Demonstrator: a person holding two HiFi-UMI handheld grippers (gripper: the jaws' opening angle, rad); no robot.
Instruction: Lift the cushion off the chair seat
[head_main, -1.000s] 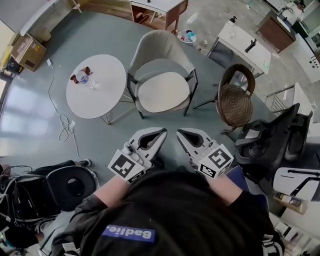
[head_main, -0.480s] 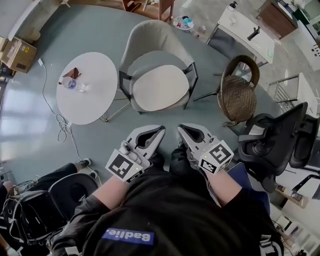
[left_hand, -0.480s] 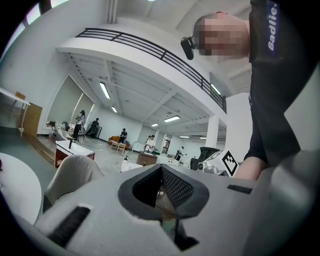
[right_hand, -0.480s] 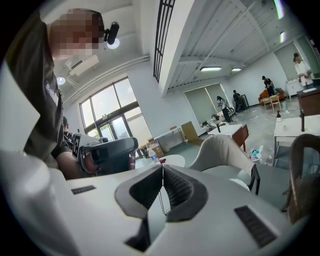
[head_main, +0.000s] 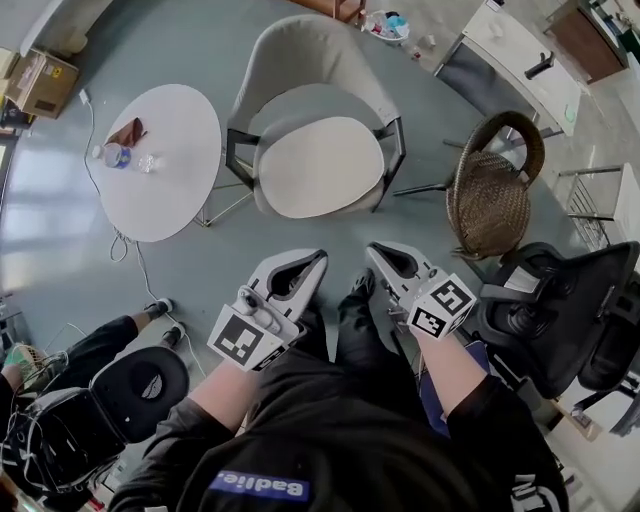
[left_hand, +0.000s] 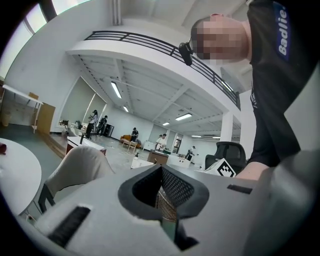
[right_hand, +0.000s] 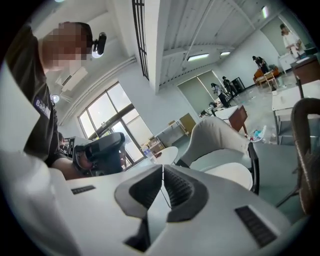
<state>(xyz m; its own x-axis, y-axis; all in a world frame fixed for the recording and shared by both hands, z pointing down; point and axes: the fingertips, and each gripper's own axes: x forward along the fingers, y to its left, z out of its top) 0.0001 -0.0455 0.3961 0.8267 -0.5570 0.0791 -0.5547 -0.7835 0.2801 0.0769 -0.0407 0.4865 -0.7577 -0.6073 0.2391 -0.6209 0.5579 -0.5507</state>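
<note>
Clearly the step in hand is the approach: the cushion (head_main: 320, 167) lies flat on the seat of the grey chair (head_main: 305, 60) in the upper middle of the head view, untouched. Both tools hang in the lower middle of the frame, well short of it.

The left gripper (head_main: 318, 260) has its fingers pressed together with nothing between them, and the right gripper (head_main: 377, 252) is the same, pads meeting on no object. The right gripper view shows the pale cushion ahead and right of its tips.

Next, I judge, the fingers must spread and reach the cushion's near edge, one tool toward each side, to pinch the rim before raising it. The chair's dark arms flank the cushion closely, so the entry probably has to come from the front.

As for containers, a cardboard box (head_main: 42, 82) sits on the floor at the upper left, its contents unseen. A plastic bottle (head_main: 113, 155) lies on the round table (head_main: 170, 195) at the left.
</note>
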